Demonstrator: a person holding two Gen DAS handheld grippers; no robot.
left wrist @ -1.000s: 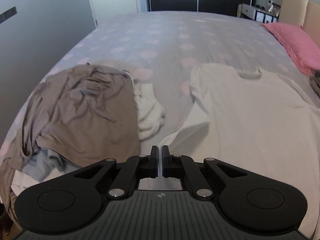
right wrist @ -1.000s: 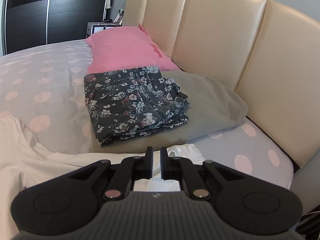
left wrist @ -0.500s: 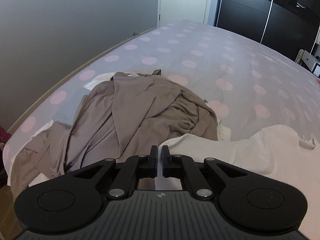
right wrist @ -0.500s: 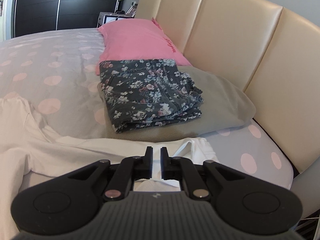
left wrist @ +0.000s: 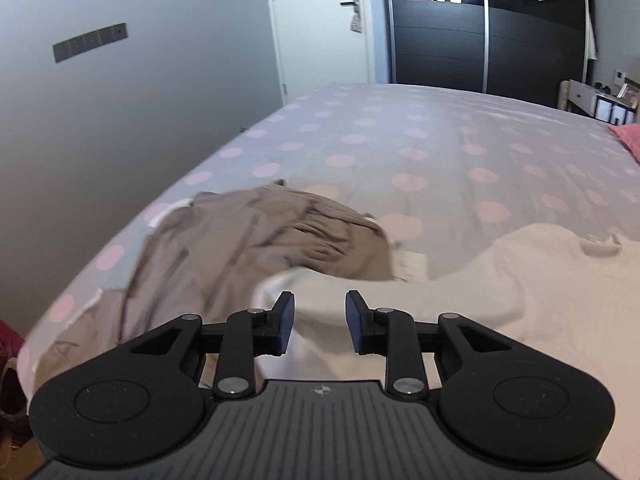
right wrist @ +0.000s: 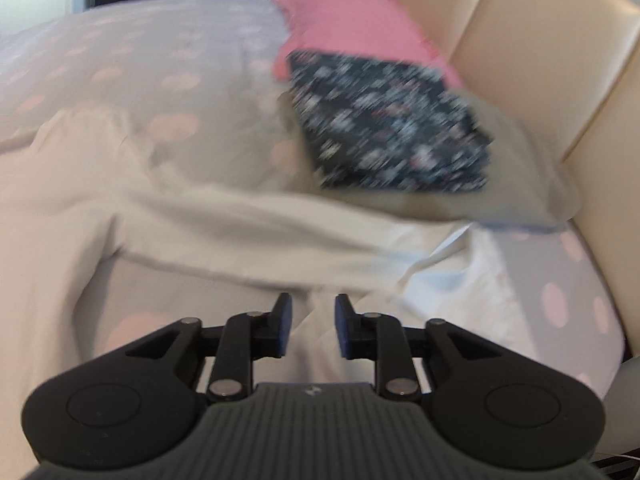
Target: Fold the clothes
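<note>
My left gripper (left wrist: 320, 322) stands wide, nothing between the pads, white shirt (left wrist: 500, 280) directly beneath and running to 3 o'clock. Brown garment pile (left wrist: 256, 240) lies at 11 o'clock, touching the shirt's edge. My right gripper (right wrist: 313, 328) also gapes, empty, over the white shirt (right wrist: 240, 248). Folded floral trousers (right wrist: 392, 128) sit at 1 o'clock, blurred, on a grey pillow (right wrist: 532, 184); pink pillow (right wrist: 352, 24) beyond.

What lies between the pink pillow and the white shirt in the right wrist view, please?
In the right wrist view, folded floral jeans on a beige pillow.
</note>
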